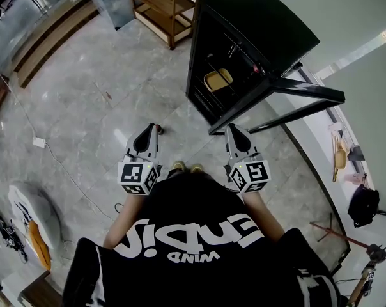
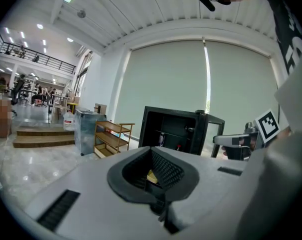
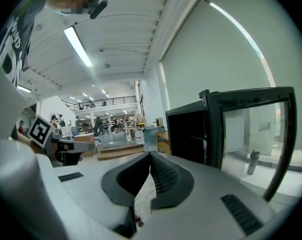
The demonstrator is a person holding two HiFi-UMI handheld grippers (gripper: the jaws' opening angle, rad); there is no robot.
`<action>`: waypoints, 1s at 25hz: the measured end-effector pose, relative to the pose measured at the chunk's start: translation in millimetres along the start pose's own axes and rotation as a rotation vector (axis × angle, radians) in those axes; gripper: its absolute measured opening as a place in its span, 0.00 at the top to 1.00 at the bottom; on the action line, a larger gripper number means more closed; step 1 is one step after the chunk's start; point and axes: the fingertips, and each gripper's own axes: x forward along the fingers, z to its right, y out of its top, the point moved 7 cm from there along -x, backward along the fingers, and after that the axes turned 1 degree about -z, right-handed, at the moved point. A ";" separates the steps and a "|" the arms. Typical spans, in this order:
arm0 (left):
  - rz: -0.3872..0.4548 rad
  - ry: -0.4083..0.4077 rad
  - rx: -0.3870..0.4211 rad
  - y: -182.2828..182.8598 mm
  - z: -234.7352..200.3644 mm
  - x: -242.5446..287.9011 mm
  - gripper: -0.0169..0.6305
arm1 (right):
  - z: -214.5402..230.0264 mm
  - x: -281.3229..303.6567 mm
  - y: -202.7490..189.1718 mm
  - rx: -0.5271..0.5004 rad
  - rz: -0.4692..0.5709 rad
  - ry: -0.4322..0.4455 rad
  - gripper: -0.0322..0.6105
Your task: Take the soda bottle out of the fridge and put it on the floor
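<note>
The black fridge (image 1: 244,40) stands ahead with its glass door (image 1: 308,94) swung open to the right. A yellow container (image 1: 217,80) sits on a shelf inside. A small dark bottle with red on it (image 1: 160,130) is on the floor just right of my left gripper's tip, and the right gripper view shows it low through the gap of the jaws (image 3: 135,219). My left gripper (image 1: 149,130) and right gripper (image 1: 234,132) are held level in front of the person, both shut and empty. The fridge (image 2: 181,129) fills the middle of the left gripper view.
A wooden shelf unit (image 1: 164,5) stands left of the fridge, with steps (image 1: 46,37) farther left. A white box with a cable (image 1: 39,142) and bags (image 1: 27,219) lie on the marble floor at the left. A tripod (image 1: 365,261) is at the lower right.
</note>
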 end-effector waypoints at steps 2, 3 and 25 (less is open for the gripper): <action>0.000 0.002 -0.001 -0.7 1.5 -0.4 0.96 | 0.3 -0.3 0.0 -0.002 0.001 0.001 0.91; 0.000 0.003 -0.001 -1.0 2.2 -0.6 0.96 | 0.6 -0.4 0.1 -0.001 0.002 0.002 0.91; -0.009 0.027 0.005 -5.3 6.1 -9.0 0.96 | 7.2 -0.6 0.5 -0.015 0.001 0.019 0.91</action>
